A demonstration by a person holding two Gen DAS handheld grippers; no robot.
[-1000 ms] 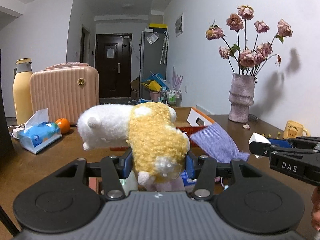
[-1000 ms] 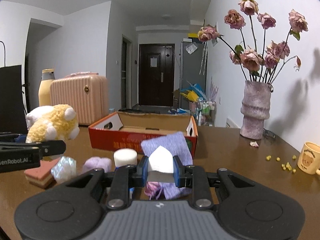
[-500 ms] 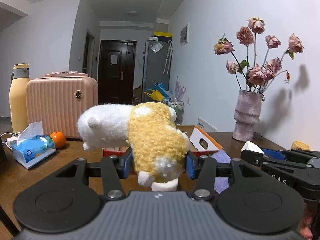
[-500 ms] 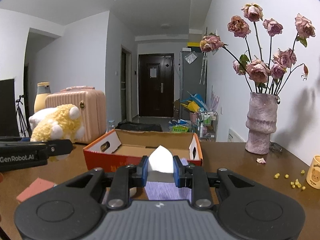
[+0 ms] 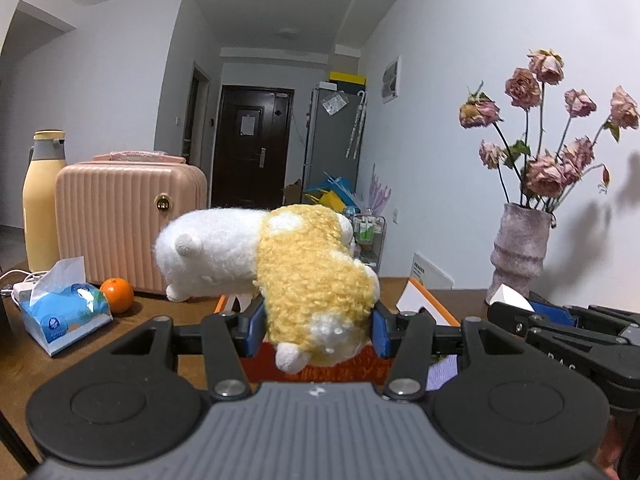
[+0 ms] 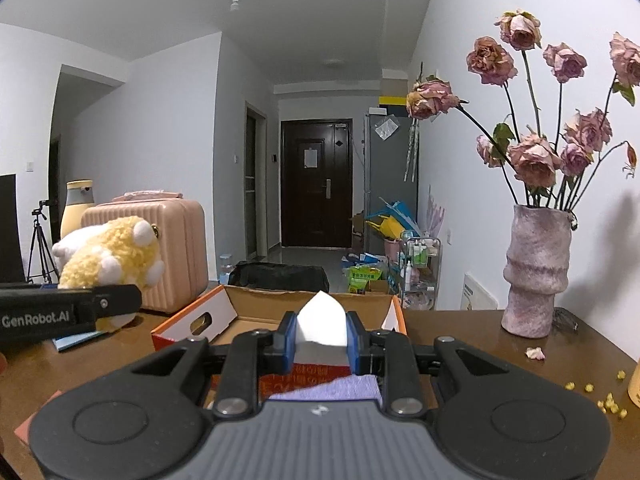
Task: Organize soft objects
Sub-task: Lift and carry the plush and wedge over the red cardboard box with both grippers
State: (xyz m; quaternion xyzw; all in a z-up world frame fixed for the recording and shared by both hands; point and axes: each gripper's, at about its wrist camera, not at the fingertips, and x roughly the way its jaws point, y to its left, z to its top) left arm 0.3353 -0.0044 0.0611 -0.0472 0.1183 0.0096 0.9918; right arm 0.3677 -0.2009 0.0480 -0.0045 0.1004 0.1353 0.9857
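The left gripper (image 5: 318, 320) clamped the plush (image 5: 304, 276); the right gripper (image 6: 321, 338) pinched a sponge (image 6: 322, 330), both carried toward the box (image 6: 256, 312) at 12 o'clock for stowing.

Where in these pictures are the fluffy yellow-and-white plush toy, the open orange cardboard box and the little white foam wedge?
Fluffy yellow-and-white plush toy (image 5: 316, 276), left wrist view: yellow body.
Open orange cardboard box (image 6: 200, 320), right wrist view: left end flap.
White foam wedge (image 6: 321, 322), right wrist view: front face between the blue pads.

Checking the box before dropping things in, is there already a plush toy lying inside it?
No, the plush toy is clamped in the left gripper, outside the box.
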